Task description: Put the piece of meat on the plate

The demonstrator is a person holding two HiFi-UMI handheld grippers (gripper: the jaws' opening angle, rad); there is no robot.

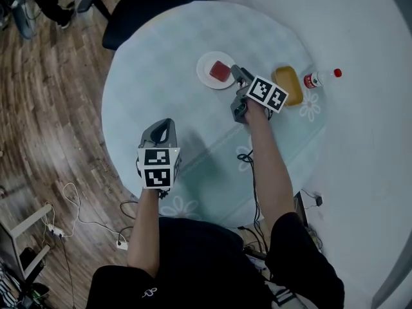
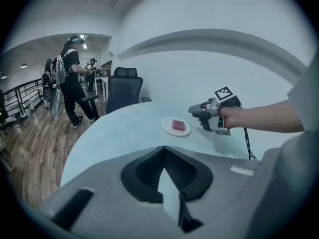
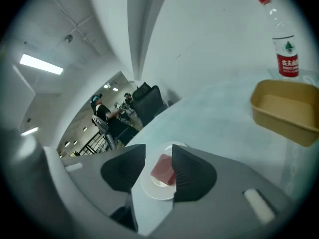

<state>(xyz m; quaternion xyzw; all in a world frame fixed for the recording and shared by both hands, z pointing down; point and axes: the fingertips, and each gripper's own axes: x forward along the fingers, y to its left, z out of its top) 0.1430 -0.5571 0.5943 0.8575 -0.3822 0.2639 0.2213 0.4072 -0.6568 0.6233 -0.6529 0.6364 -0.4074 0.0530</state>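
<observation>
A red piece of meat [image 1: 221,71] lies on a small white plate [image 1: 205,77] near the far middle of the round pale-blue table [image 1: 167,63]. My right gripper [image 1: 239,74] hovers just right of the plate, open, with nothing pressed between its pads. In the right gripper view the meat [image 3: 162,169] and plate [image 3: 153,192] show through the gap of the right gripper [image 3: 158,148]. My left gripper [image 1: 166,122] hangs over the table's near left, shut and empty. The left gripper view shows the left gripper [image 2: 163,148], the meat [image 2: 178,125] and the right gripper [image 2: 195,110].
A yellow tray [image 1: 288,84] sits right of my right gripper, with a red-capped bottle [image 1: 320,78] lying beyond it. A dark office chair [image 1: 138,5] stands at the table's far side. People [image 2: 70,78] stand in the background. Cables [image 1: 71,217] trail on the wood floor.
</observation>
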